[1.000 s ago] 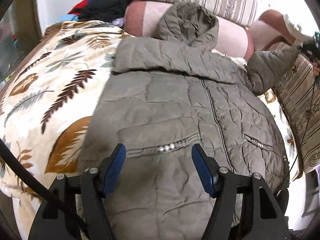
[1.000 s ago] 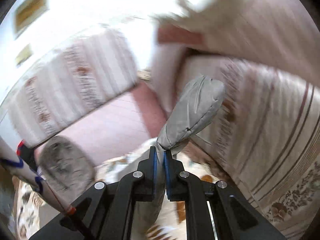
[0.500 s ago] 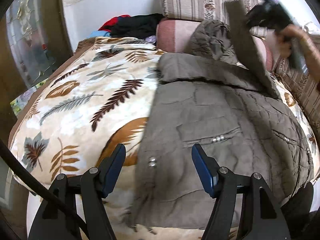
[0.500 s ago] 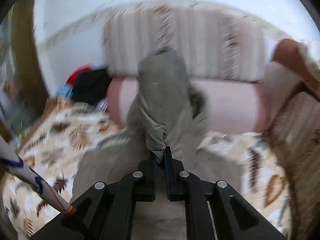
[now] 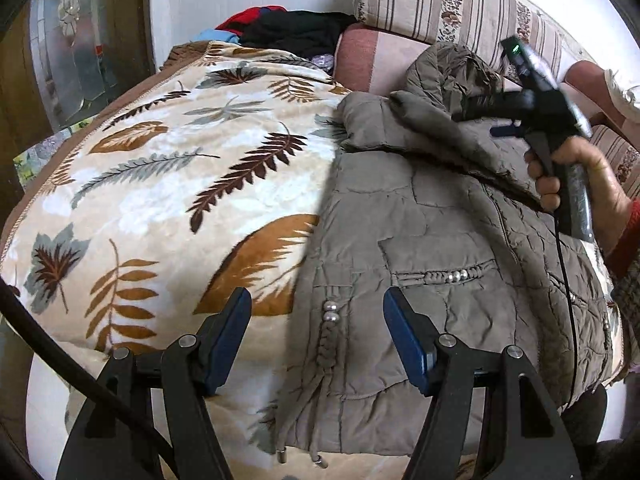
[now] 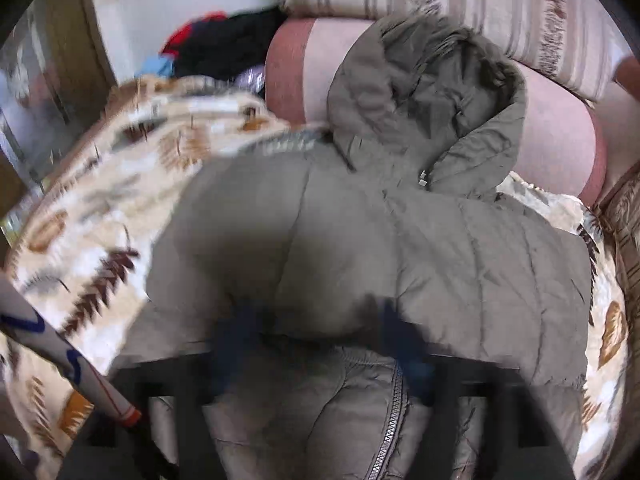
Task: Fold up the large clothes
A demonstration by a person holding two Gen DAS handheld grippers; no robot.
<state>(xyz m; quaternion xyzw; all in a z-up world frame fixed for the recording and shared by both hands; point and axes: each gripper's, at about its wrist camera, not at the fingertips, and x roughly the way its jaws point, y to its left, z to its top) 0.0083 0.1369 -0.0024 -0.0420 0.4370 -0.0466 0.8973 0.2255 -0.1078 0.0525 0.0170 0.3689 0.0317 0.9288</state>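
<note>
Currently we list: one olive quilted jacket (image 5: 460, 264), spread front-up on the leaf-print blanket (image 5: 168, 184) covering the bed, hood against the pink bolster (image 6: 556, 136), one sleeve folded across its chest. Left claw (image 5: 316, 340) hovers apart over the hem, gripping nothing. Right claw (image 6: 324, 356), blurred, has just been opening; its jaws stand apart above the sleeve.

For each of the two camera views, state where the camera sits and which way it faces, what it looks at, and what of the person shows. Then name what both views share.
Left wrist: sits on the left claw, faces forward and down over the jacket hem and leaf blanket; shows the right hand.
Right wrist: sits on the right claw, blurred, open, faces down on the folded sleeve and hood; no hand visible.
Shared: jacket, blanket, striped cushion.
</note>
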